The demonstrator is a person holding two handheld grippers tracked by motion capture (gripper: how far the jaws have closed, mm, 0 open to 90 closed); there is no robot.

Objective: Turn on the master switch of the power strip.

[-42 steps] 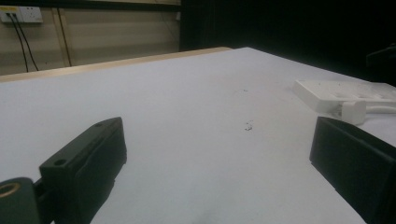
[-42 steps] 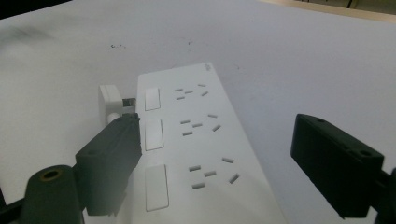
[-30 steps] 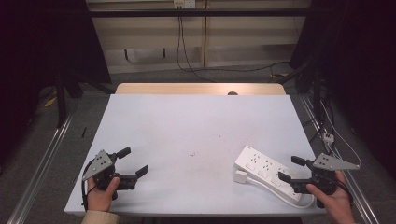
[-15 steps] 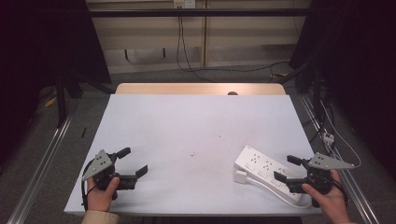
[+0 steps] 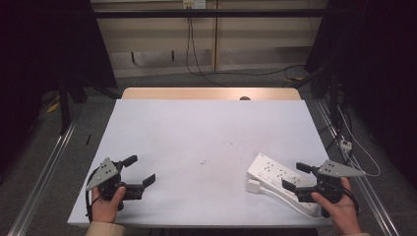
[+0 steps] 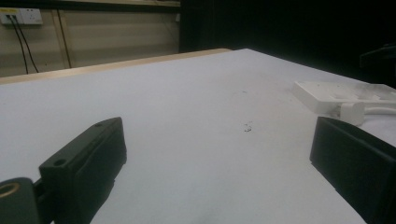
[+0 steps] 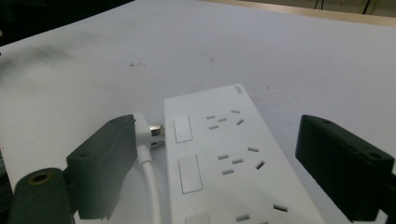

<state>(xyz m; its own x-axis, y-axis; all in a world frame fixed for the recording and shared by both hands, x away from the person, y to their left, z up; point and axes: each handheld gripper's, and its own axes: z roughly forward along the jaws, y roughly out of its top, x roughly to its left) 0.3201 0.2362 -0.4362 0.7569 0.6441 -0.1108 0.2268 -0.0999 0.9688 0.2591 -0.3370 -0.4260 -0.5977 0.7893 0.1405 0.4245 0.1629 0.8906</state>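
Table [image 5: 206,132] centre bare; power strip [image 5: 275,177] near right edge

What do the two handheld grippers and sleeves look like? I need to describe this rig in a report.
The left gripper and right gripper are black, each with two blocky jaws, a grey three-cornered plate on top and a black cable. A beige sleeve covers the left wrist.

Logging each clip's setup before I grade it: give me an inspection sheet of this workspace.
Surface: white table, faint dark specks mid-table.
Job's things: white power strip at the near right, its plug lying beside it.
Clutter: nothing seen.
Grippers: left gripper open over bare table; right gripper open, jaws either side of the strip.
Cables: strip's white cord; black wall cables.
Surroundings: dark curtains, wall socket, floor rails.
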